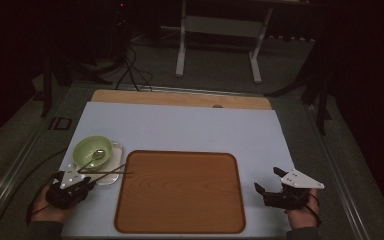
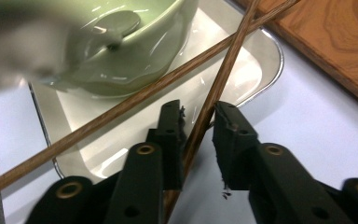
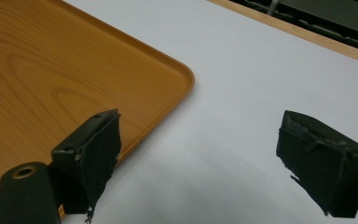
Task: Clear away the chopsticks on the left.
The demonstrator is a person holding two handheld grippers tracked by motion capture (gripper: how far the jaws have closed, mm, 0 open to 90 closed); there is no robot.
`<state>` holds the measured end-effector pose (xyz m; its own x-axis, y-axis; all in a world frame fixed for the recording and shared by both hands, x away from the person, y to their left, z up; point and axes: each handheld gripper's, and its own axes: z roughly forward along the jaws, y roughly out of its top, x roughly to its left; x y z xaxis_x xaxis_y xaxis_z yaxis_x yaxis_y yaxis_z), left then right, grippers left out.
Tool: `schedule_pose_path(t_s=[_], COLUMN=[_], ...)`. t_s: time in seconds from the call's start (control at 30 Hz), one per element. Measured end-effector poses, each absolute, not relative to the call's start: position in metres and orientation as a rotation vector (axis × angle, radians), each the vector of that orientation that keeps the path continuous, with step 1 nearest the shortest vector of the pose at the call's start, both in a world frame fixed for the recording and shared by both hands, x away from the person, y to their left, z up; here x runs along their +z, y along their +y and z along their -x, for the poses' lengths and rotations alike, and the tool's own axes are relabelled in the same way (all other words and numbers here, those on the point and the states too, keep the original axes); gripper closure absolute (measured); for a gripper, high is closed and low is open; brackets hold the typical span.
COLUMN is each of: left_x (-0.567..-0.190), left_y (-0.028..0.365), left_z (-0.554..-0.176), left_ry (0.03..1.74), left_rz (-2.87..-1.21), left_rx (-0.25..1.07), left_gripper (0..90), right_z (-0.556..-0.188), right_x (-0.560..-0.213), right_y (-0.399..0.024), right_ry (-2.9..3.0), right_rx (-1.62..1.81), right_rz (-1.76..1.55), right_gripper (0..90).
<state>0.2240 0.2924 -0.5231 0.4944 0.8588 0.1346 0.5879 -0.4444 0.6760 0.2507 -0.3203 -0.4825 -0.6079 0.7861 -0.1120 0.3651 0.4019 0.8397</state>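
A: Jaws of the left gripper?
B: Narrowed around one thin brown wooden chopstick; contact cannot be confirmed. The second chopstick lies ahead, across the shallow metal tray.
A: Right gripper?
B: Spread wide, nothing between.

A pale blue-white sheet covers the wooden surface, whose bare strip shows along the 12 o'clock edge. At 6 o'clock a large rounded wooden tray lies flat on the sheet. At 9 o'clock, just beside the tray, sits a small shiny rectangular metal tray.
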Motion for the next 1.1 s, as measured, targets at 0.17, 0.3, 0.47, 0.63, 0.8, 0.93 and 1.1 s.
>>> schedule_pose_path(t_s=[0.17, 0.3, 0.47, 0.63, 0.8, 0.93, 1.1], left_x=[-0.52, -0.518, -0.518, -0.516, -0.513, -0.51, -0.506], left_y=[0.284, 0.279, 0.275, 0.272, 0.266, 0.263, 0.262], left_z=[-0.224, -0.225, -0.224, -0.222, -0.217, -0.215, -0.213], left_ry=[1.172, 1.174, 1.193, 1.191, 1.18, 1.176, 1.171], left_rz=[-2.222, -2.242, -2.238, -2.234, -2.221, -2.203, -2.189], left_rx=[0.668, 0.673, 0.629, 0.609, 0.592, 0.587, 0.576], left_gripper=[84.5, 85.4, 85.7, 86.0, 86.0, 85.9, 85.9], right_z=[-0.251, -0.251, -0.251, -0.251, -0.251, -0.251, -0.251], right_x=[-0.483, -0.483, -0.483, -0.483, -0.483, -0.483, -0.483], right_y=[-0.32, -0.32, -0.321, -0.321, -0.322, -0.322, -0.322], right_ry=[2.166, 2.167, 2.165, 2.164, 2.16, 2.162, 2.161], right_rx=[1.114, 1.114, 1.115, 1.115, 1.115, 1.113, 1.111], right_rz=[-0.979, -0.979, -0.98, -0.981, -0.985, -0.986, -0.987], right_gripper=[13.7, 13.7, 13.7, 13.7, 13.7, 13.7, 13.7])
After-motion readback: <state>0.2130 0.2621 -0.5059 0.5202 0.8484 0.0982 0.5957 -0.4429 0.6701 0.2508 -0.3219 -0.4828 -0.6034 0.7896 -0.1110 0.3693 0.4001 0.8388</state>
